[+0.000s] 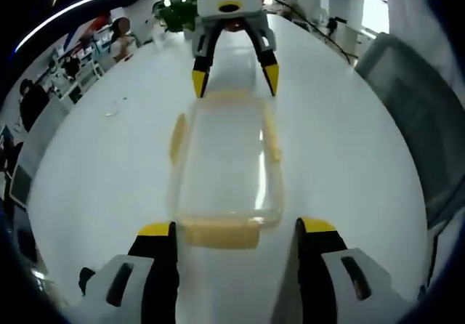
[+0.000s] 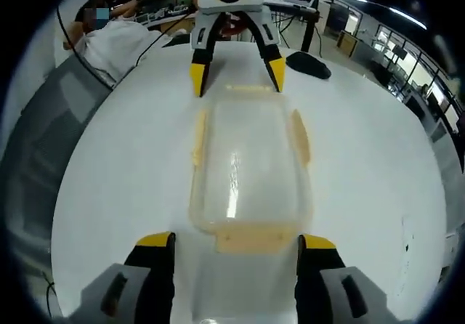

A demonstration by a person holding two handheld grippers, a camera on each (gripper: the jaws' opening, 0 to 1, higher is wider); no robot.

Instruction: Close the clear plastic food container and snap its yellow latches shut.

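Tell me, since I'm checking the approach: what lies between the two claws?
The clear container, lid on, yellow latches around it, sits on the white table between the left claw and right claw.

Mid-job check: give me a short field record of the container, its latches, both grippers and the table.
container: clear plastic box, lid on, lying on the white table
latches: yellow flaps on all four sides, look flared out, not snapped
left gripper: open, jaws either side of one short end
right gripper: open, at the opposite short end
contact: neither gripper clearly touching the box
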